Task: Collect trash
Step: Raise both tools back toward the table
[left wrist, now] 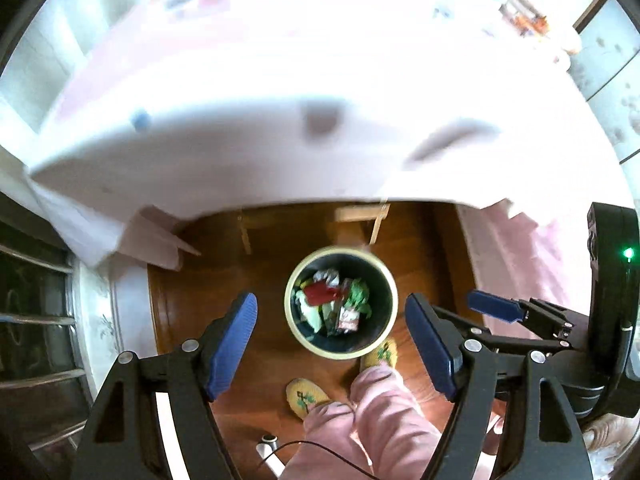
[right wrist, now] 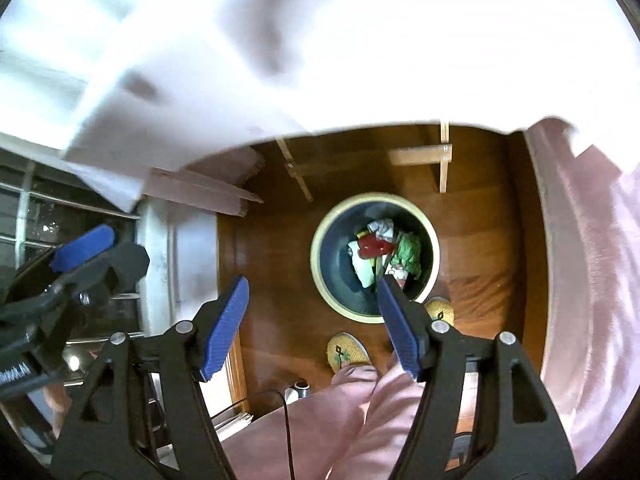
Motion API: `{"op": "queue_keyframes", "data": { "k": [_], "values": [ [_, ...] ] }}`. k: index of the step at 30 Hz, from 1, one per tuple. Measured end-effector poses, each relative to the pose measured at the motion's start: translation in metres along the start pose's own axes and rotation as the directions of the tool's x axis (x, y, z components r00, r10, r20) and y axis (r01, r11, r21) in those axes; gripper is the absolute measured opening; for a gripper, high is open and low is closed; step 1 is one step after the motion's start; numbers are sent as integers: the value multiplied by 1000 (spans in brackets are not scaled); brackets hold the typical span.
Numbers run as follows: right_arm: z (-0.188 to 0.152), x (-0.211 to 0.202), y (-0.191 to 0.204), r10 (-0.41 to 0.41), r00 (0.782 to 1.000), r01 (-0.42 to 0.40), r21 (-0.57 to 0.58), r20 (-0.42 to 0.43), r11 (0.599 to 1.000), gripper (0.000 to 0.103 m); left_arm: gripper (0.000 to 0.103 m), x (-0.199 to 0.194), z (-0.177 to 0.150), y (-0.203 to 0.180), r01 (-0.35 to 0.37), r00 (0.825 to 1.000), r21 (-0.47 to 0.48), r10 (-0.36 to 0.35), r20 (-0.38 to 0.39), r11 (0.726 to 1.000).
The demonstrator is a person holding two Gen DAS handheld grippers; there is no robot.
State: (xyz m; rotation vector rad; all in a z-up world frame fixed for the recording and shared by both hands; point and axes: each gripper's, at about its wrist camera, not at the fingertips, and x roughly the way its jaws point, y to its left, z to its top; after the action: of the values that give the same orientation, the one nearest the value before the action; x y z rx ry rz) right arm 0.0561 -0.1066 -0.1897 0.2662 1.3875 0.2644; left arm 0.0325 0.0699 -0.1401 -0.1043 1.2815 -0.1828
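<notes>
below, both grippers point down at a round trash bin (left wrist: 341,303) standing on the dark wooden floor (left wrist: 224,280). the left gripper (left wrist: 331,343) has its jaws spread wide with nothing between the blue pads; seen from its own camera, the bin sits in the gap between the jaws, a little beyond the tips. the bin has a cream rim and a dark inside, and it holds crumpled trash (left wrist: 334,304): a red piece, a green wrapper, white scraps and a small printed packet.

the right gripper (right wrist: 313,315) is likewise spread apart and empty. from its camera the bin (right wrist: 375,257) lies ahead of the right-hand jaw, whose tip overlaps the bin's near edge, while the trash (right wrist: 386,254) shows just past that tip.

nearer than the bin, beneath the jaws, stand two yellow slippers (left wrist: 306,396) and pink trouser legs (left wrist: 372,420) of the person. beyond the jaw tips hangs the edge of a white tablecloth (left wrist: 240,168), badly blurred. in the left view the right gripper shows just outside the right-hand jaw.
</notes>
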Motion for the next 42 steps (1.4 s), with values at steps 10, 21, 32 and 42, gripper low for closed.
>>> {"op": "queue_keyframes", "data": {
  "k": [10, 21, 32, 42],
  "values": [
    [18, -114, 58, -12, 987, 28, -97, 158, 995, 65, 80, -130, 32, 0, 5, 986, 58, -15, 168, 998],
    [49, -189, 99, -46, 942, 109, -173, 333, 979, 65, 80, -204, 71, 12, -83, 948, 69, 57, 313, 994],
    [106, -228, 107, -59, 891, 158, -186, 450, 970, 65, 80, -222, 136, 22, -86, 935, 16, 76, 346, 996],
    [235, -184, 54, -39, 922, 141, -242, 385, 960, 65, 80, -152, 254, 21, -180, 938, -108, 204, 280, 978]
  ]
}}
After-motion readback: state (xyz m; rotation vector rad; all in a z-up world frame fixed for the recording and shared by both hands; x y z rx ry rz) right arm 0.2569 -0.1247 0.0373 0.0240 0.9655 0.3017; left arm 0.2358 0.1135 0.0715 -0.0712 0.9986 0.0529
